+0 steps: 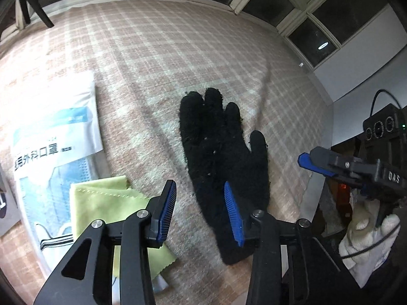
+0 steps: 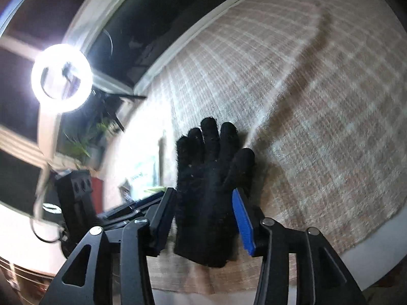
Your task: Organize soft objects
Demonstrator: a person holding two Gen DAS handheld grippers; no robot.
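Observation:
A black fuzzy glove (image 1: 223,157) lies flat on the pink plaid cloth (image 1: 165,58), fingers pointing away. My left gripper (image 1: 201,211) is open and empty, hovering over the glove's cuff end, its right finger above the glove. A yellow-green cloth (image 1: 106,203) lies left of it, partly under a mask pack (image 1: 53,139). My right gripper (image 2: 206,218) is open, its jaws on either side of the glove (image 2: 211,178) near the cuff. The right gripper also shows in the left wrist view (image 1: 313,160), off the table's right edge.
The table's right edge (image 1: 318,193) is close to the glove. Dark windows (image 1: 305,12) stand behind the table. A bright ring light (image 2: 61,78) and a plant (image 2: 81,145) sit at the left in the right wrist view.

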